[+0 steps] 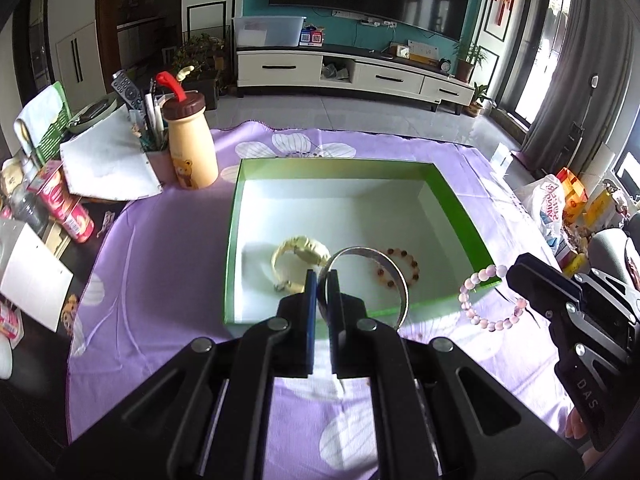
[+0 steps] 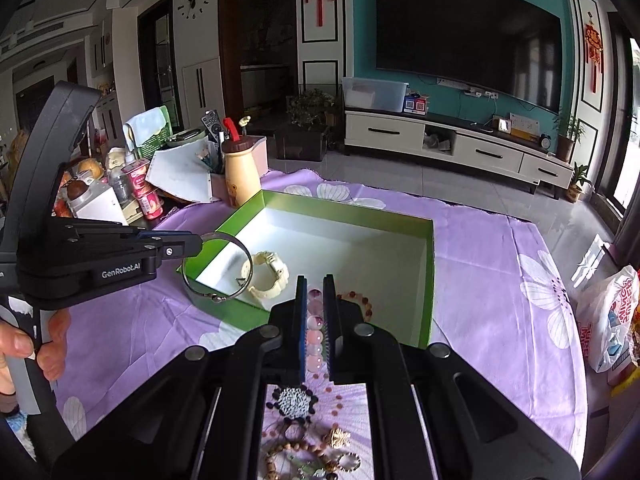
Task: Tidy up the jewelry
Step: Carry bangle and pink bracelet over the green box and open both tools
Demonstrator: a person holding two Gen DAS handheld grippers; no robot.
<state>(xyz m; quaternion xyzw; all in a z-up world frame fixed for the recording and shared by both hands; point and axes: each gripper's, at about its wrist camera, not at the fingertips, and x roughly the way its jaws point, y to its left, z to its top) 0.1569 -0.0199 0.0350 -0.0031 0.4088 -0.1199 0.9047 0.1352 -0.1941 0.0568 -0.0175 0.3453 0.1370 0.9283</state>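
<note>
A green box (image 1: 460, 208) with a white inside sits on the purple cloth; it also shows in the right wrist view (image 2: 430, 264). Inside lie a cream bracelet (image 1: 298, 258) (image 2: 270, 274) and a red-brown bead bracelet (image 1: 400, 264) (image 2: 360, 300). My left gripper (image 1: 322, 280) is shut on a silver bangle (image 1: 394, 276) (image 2: 218, 270), held over the box's near left edge. My right gripper (image 2: 315, 284) is shut on a pink bead bracelet (image 2: 315, 332) (image 1: 490, 300), held at the box's near right corner. More bead jewelry (image 2: 296, 402) lies on the cloth under the right gripper.
A cream bottle with a brown cap (image 1: 192, 140) and a pen holder (image 1: 154, 136) stand left of the box. Cans, papers and clutter (image 1: 60, 208) crowd the table's left side. Plastic bags and boxes (image 1: 556, 208) lie at the right. The cloth's far edge (image 1: 360, 132) drops to the floor.
</note>
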